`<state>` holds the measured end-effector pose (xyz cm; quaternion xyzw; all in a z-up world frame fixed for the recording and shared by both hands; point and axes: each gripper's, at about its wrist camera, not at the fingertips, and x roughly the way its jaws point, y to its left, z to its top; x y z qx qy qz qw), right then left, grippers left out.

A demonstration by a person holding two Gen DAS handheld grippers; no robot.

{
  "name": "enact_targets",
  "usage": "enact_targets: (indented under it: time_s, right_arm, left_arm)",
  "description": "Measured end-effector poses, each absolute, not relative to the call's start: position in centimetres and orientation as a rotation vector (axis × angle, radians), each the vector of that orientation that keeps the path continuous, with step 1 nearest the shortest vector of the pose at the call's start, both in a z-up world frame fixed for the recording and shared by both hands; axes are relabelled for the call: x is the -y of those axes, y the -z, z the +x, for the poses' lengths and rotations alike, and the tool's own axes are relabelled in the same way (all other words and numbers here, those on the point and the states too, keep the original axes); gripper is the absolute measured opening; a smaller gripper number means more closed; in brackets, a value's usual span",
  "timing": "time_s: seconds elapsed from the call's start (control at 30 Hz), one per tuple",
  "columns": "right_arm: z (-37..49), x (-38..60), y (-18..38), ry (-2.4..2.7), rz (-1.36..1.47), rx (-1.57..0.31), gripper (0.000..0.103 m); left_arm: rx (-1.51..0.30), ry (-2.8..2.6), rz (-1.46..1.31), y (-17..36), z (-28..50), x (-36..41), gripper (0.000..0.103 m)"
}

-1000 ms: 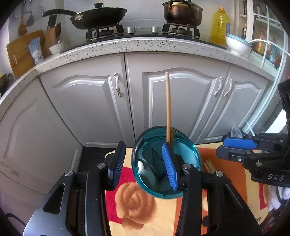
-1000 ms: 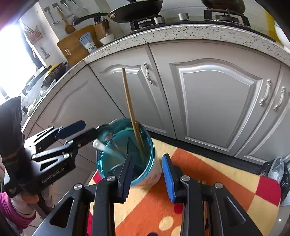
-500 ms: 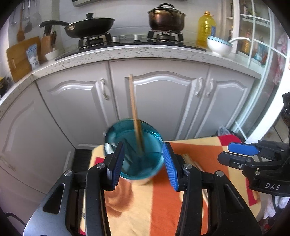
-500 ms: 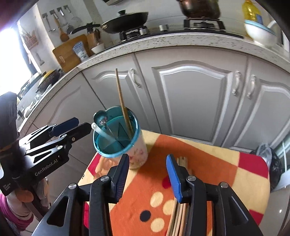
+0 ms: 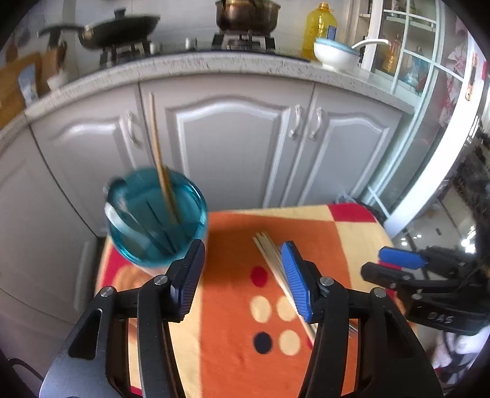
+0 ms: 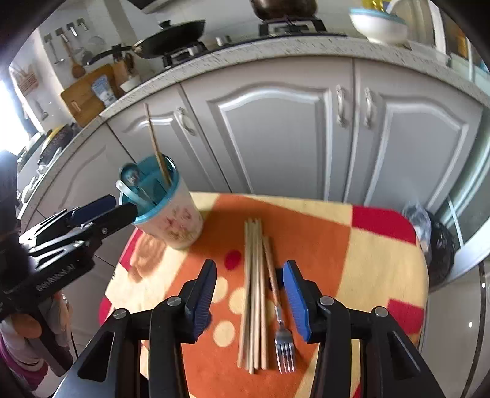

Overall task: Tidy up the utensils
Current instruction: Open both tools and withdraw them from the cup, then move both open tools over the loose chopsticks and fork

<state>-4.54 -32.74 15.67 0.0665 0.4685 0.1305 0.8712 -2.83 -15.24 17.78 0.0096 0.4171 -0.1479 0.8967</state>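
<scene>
A teal-rimmed utensil holder (image 5: 154,217) (image 6: 163,203) stands at the table's far left. It holds one upright wooden chopstick (image 6: 156,147), a spoon (image 6: 130,177) and a white utensil. Several loose chopsticks (image 6: 254,294) and a metal fork (image 6: 280,324) lie side by side on the orange patterned cloth (image 6: 321,245). My right gripper (image 6: 249,297) is open and empty, hovering over the loose chopsticks. My left gripper (image 5: 242,275) is open and empty, just right of the holder; the chopstick bundle (image 5: 269,257) runs under its right finger.
The small table sits in front of grey kitchen cabinets (image 6: 275,128). The counter above holds a pan (image 5: 116,29), a pot, an oil bottle and a white bowl (image 5: 332,55). A black bin bag (image 6: 435,242) stands right of the table.
Both grippers have pulled back from the holder and swung right. The holder has slid left in both views, and the loose chopsticks and fork have come into view under the right gripper.
</scene>
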Motion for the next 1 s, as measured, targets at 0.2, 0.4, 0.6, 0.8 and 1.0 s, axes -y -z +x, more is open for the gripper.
enact_targets:
  time_s: [0.2, 0.4, 0.6, 0.8, 1.0]
  right_arm:
    - [-4.0, 33.7, -10.5, -0.236, 0.148, -1.093, 0.044]
    - [-1.5, 31.3, -5.6, -0.238, 0.072, -1.183, 0.044]
    - [0.4, 29.5, -2.6, -0.234, -0.025, -1.222, 0.046]
    - [-0.1, 33.6, -3.1, -0.127, 0.018, -1.192, 0.047]
    - [-1.3, 38.3, -3.5, -0.047, 0.066, -1.204, 0.047]
  left_arm:
    - [-0.961, 0.294, 0.006, -14.6, -2.4, 15.1, 0.052]
    - [-1.023, 0.279, 0.022, -12.0, -2.2, 15.1, 0.052]
    - [-1.054, 0.271, 0.025, -10.8, -1.5, 15.3, 0.052]
    - [-1.079, 0.277, 0.029, -9.4, -0.5, 16.2, 0.052]
    - [-1.102, 0.311, 0.016, -7.5, 0.9, 18.5, 0.052]
